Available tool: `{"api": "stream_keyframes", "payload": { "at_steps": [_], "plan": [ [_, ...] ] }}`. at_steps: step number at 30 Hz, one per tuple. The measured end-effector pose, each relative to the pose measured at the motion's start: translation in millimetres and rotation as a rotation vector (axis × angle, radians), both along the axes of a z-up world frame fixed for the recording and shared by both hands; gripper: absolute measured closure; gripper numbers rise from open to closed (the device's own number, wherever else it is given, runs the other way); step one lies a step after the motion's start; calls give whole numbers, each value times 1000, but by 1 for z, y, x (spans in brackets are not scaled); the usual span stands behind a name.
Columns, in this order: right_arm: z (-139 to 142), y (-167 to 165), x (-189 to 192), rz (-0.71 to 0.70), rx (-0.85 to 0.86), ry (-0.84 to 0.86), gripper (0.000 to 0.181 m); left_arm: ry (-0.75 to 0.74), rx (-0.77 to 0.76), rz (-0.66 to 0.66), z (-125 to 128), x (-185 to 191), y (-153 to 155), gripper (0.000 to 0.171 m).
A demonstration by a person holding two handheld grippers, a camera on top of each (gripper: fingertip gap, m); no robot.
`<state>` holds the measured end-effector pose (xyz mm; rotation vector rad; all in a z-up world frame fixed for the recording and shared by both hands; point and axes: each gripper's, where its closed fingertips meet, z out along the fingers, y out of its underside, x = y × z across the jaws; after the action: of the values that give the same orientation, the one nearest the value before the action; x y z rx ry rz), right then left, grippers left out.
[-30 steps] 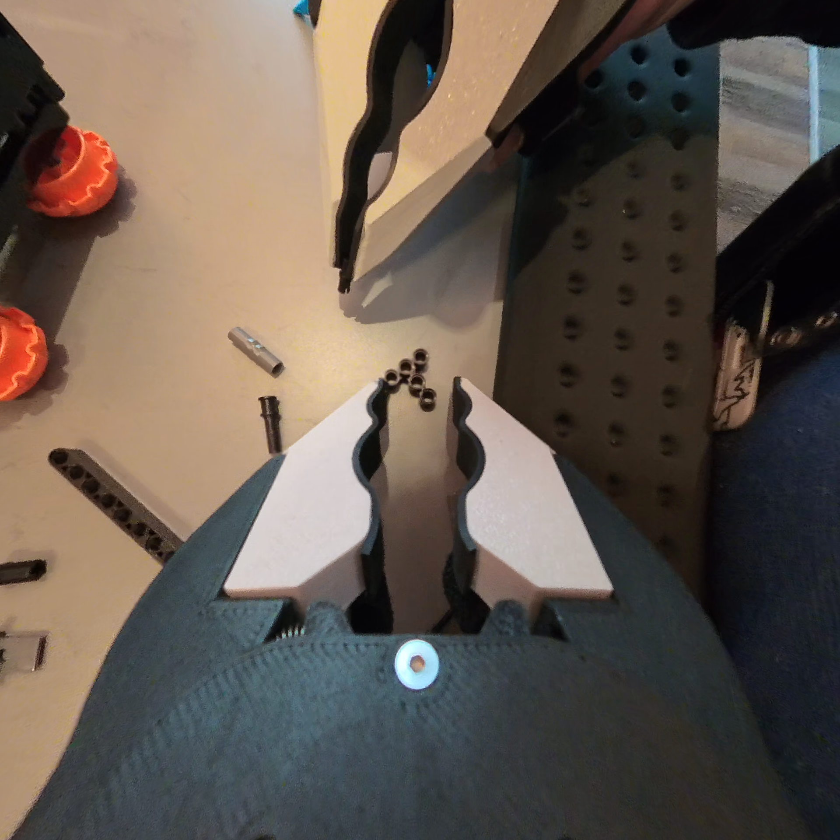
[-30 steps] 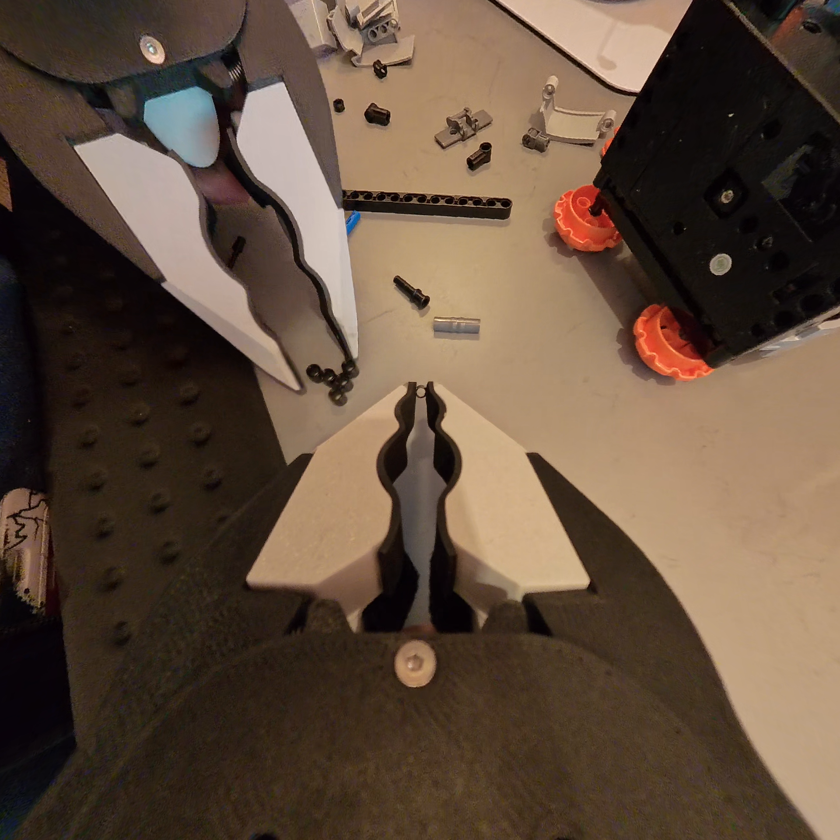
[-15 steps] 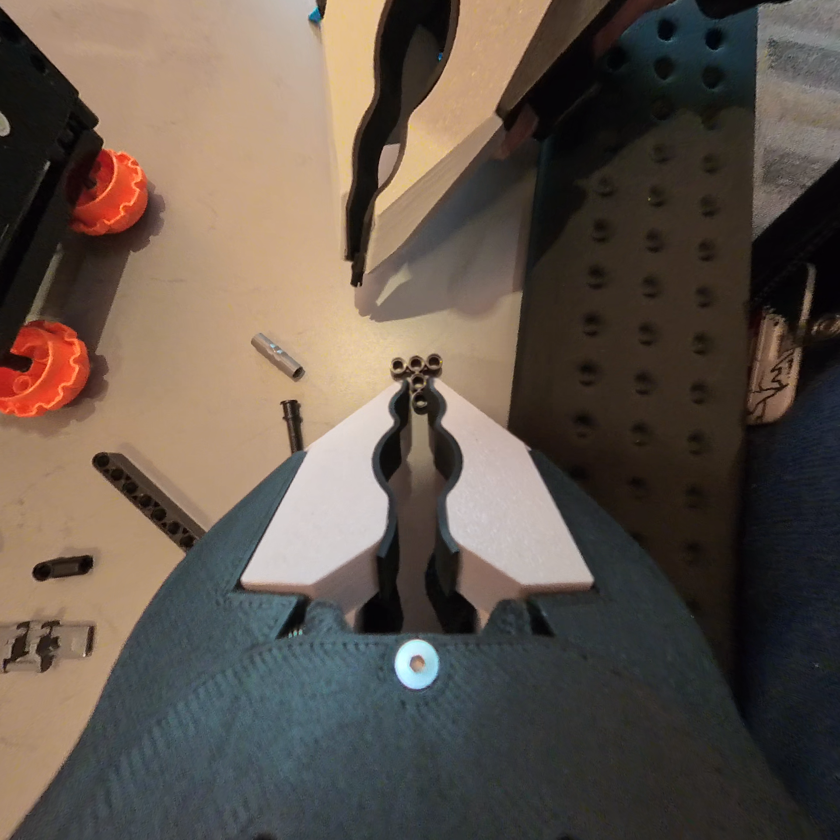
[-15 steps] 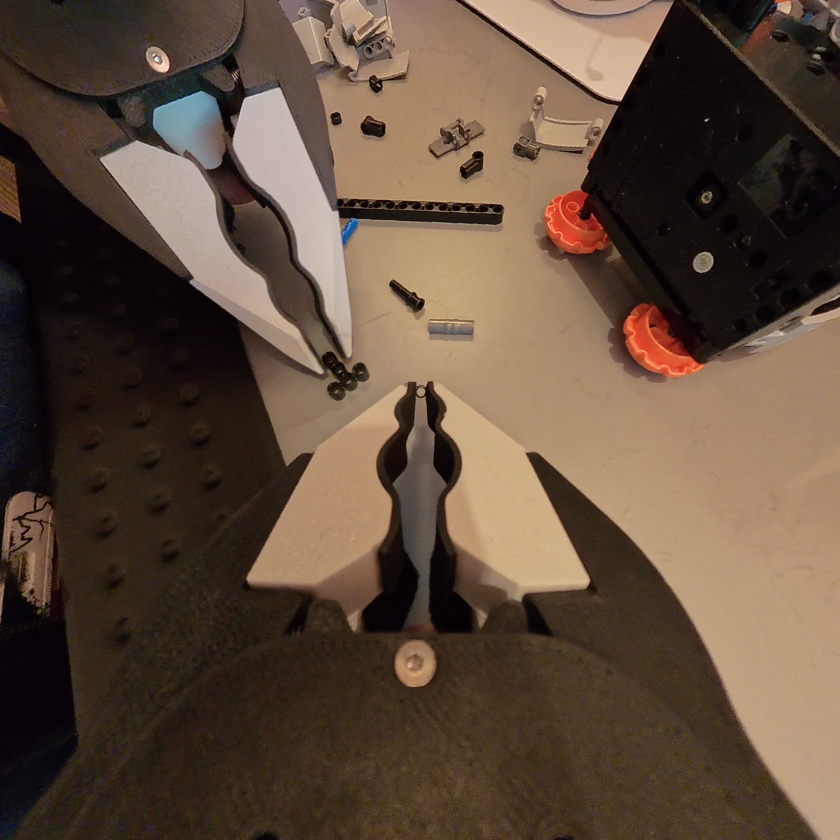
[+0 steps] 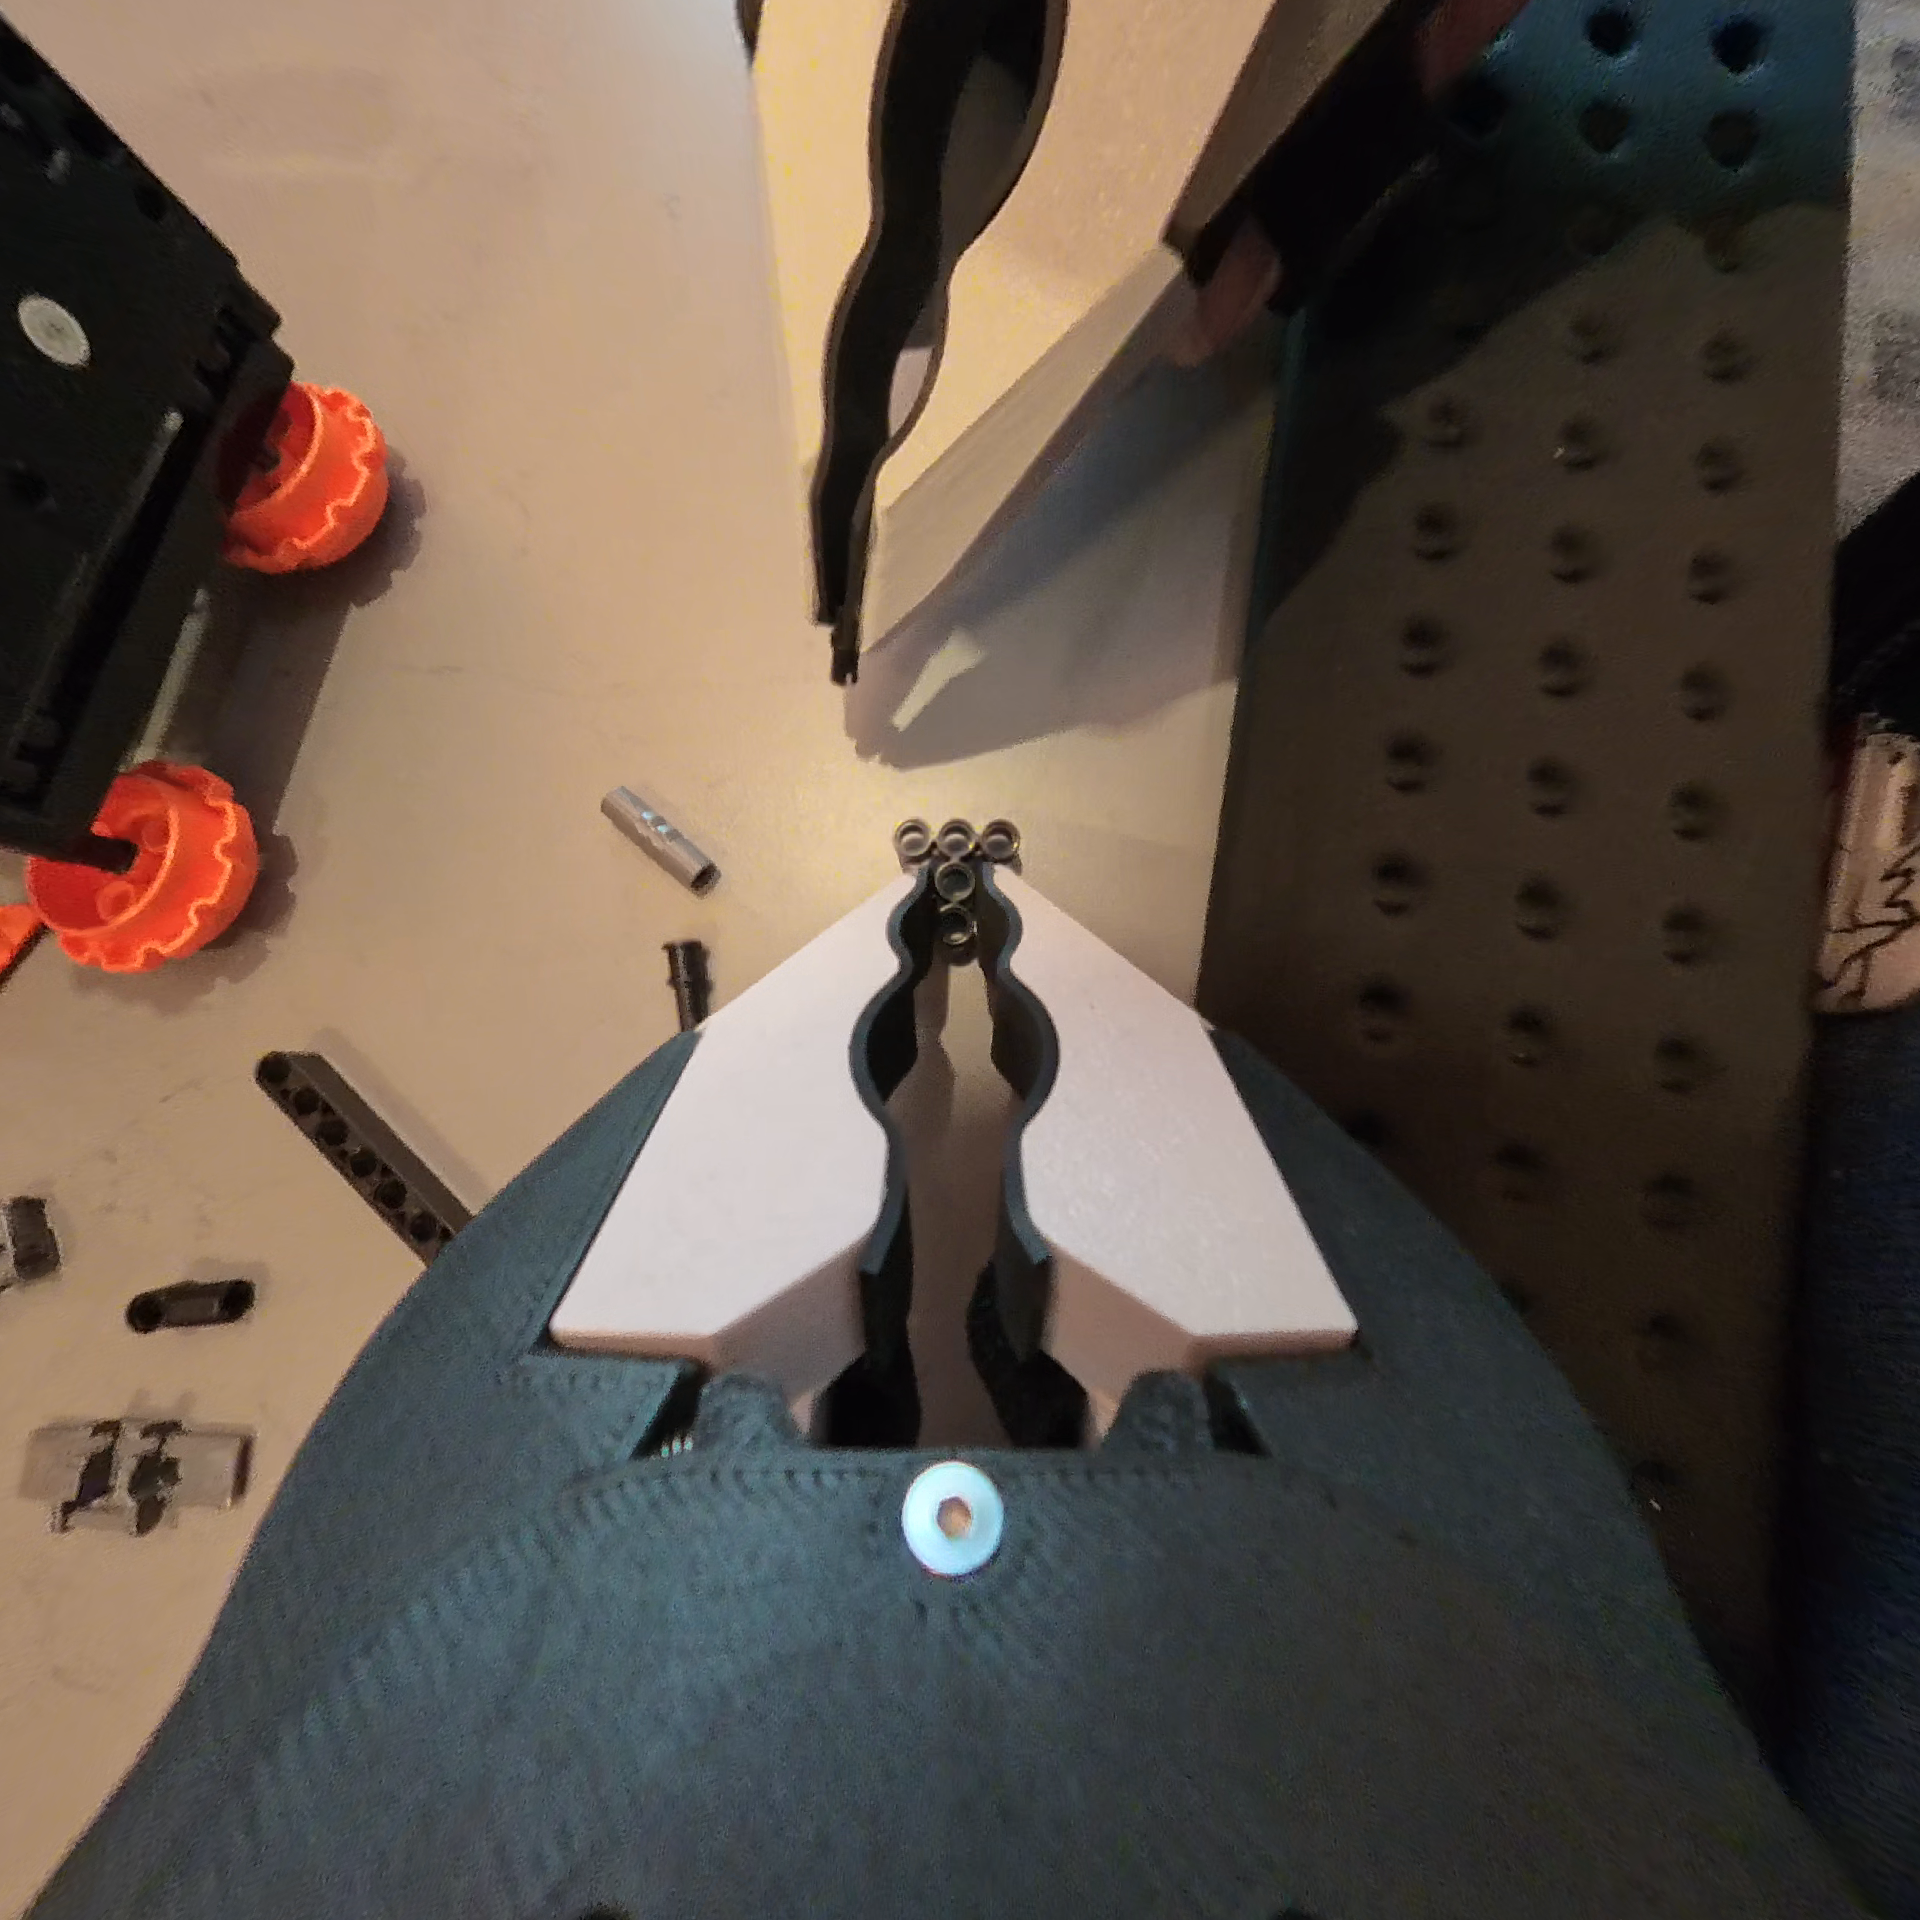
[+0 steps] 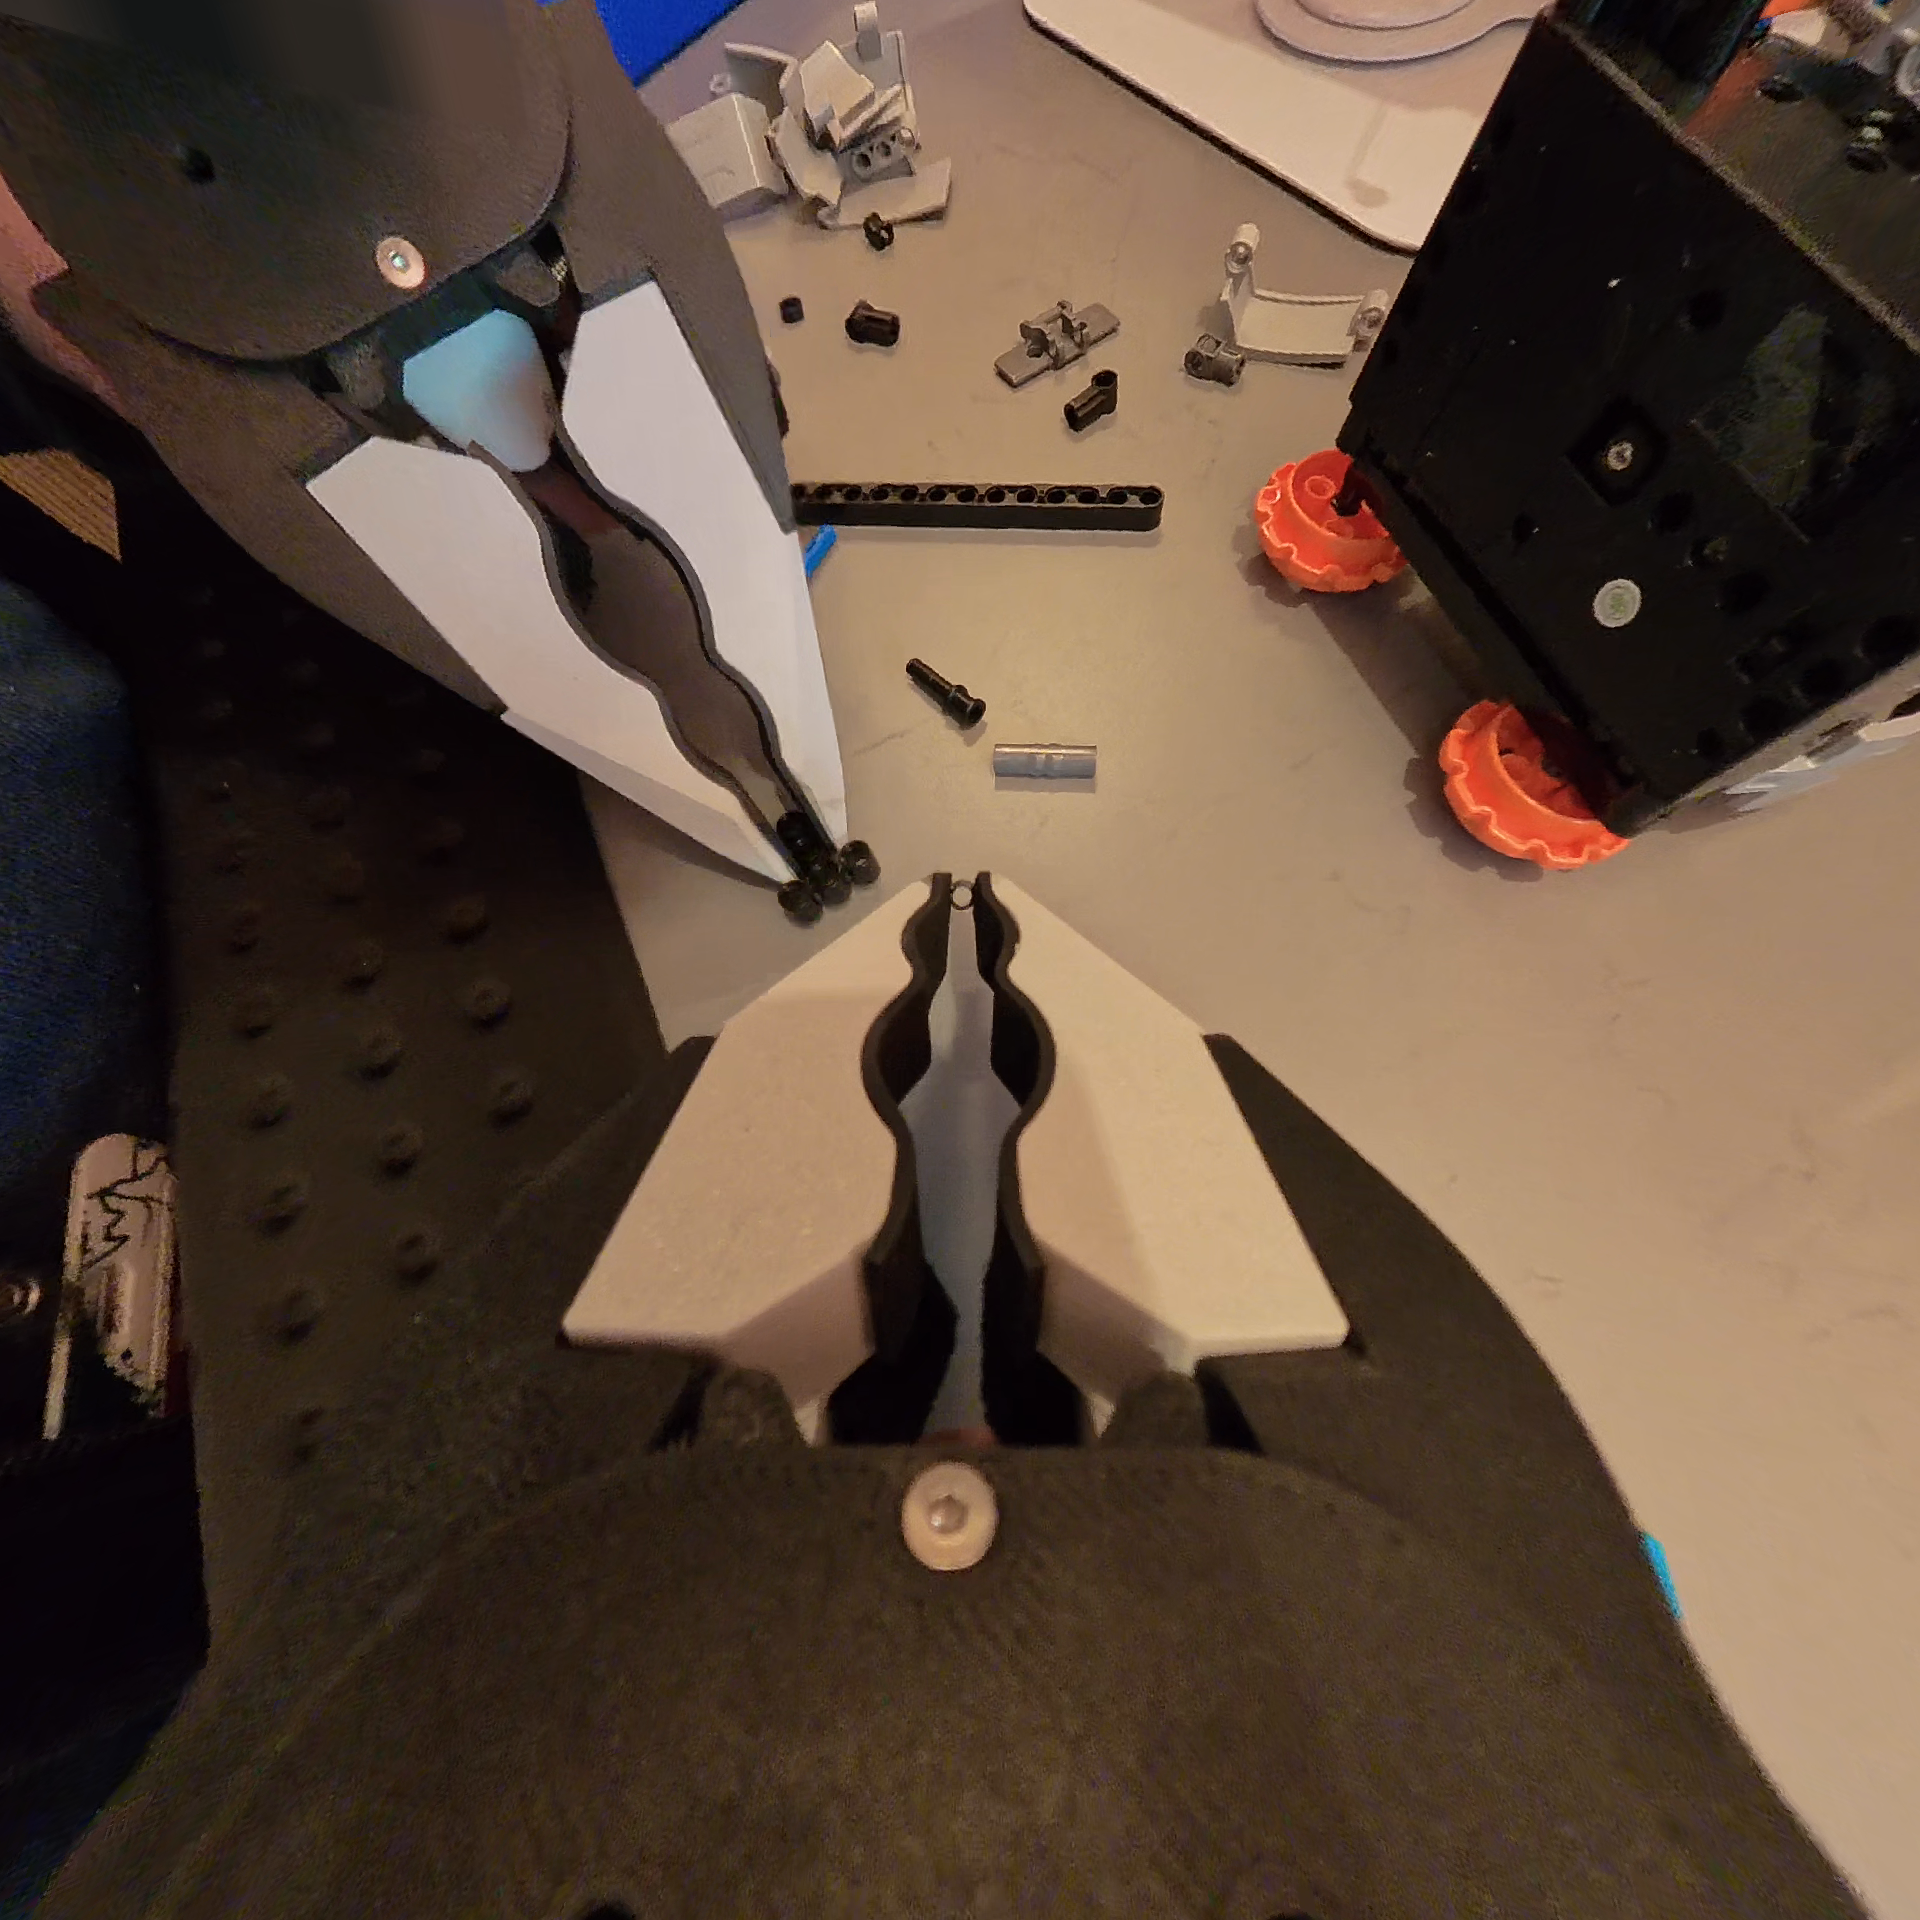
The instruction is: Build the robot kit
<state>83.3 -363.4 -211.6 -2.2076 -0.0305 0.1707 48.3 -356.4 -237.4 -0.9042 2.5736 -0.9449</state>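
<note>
The left gripper has a dark, bumpy plastic body; two pale wedge fingers with wavy black edges; one round silver screw in the middle; the right gripper looks the same, with its own screw.

both wrist views look down closely, sharing the table.

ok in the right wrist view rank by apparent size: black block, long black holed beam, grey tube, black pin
1. Large black block with orange wheels
2. Long black holed beam
3. and 4. Short grey tube and small black pin: look about alike, not ranked.
</note>
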Motion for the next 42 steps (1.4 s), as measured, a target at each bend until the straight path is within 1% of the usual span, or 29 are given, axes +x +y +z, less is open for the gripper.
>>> {"api": "stream_keyframes", "payload": {
  "at_steps": [3,5,8,11,13,16,18,20,22,26,33,38,40,42],
  "plan": [
    [13,2,0,-9,62,68,179,-97,-59,23,18,7,0,165],
    [28,5,0,-17,129,130,179,-151,-168,58,38,13,0,165],
    [57,10,2,-36,257,225,179,-183,-454,97,79,18,0,166],
    [86,16,4,-41,379,304,179,-165,-783,149,116,23,10,165],
    [103,19,6,-43,456,344,179,-164,-972,166,137,25,21,166],
    [129,26,6,-41,575,385,179,-149,-1169,164,156,26,32,166],
    [143,32,5,-43,636,383,179,-125,-1297,159,167,27,37,166],
    [154,38,6,-50,679,372,179,-97,-1420,149,176,28,40,166],
    [162,43,5,-47,712,360,179,-76,-1508,139,183,29,43,166],
    [166,50,8,-63,735,339,179,-42,-1643,131,190,31,48,166],
    [168,54,10,-104,755,280,180,2,-1748,129,191,34,49,166],
    [171,57,10,-130,794,214,180,13,-1795,110,196,35,47,166],
    [172,59,10,-128,799,223,180,11,-1807,97,197,35,47,166],
    [169,60,10,-109,781,253,179,13,-1778,98,195,35,49,166]
  ]
}}
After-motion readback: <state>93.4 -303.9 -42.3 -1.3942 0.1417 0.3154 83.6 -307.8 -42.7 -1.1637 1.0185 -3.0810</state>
